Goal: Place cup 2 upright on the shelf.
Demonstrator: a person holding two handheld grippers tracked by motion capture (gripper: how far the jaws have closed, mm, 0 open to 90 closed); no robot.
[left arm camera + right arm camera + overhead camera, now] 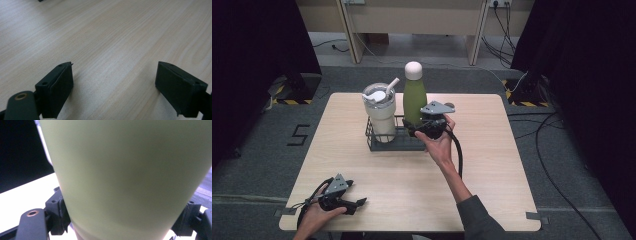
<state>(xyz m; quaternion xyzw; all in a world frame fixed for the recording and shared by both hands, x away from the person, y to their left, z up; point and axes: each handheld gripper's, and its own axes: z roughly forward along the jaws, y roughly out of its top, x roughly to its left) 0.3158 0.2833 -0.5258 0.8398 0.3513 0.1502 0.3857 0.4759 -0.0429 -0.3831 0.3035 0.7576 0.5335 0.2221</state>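
Two drinking vessels stand in the dark wire basket at the far middle of the worktop: a cream tumbler with a lid and straw on the left, and a green bottle with a pale cap on the right. The right gripper has its jaws clamped on the lower body of the green bottle, whose wall presses against both pads in the right gripper view. The left gripper rests at the near left corner of the worktop, jaws wide open with nothing between them, well apart from the basket. The step in hand looks like lifting the bottle out of its compartment. The next move calls for a straight upward pull until the base clears the wire rim, keeping the bottle upright and off the tumbler beside it.
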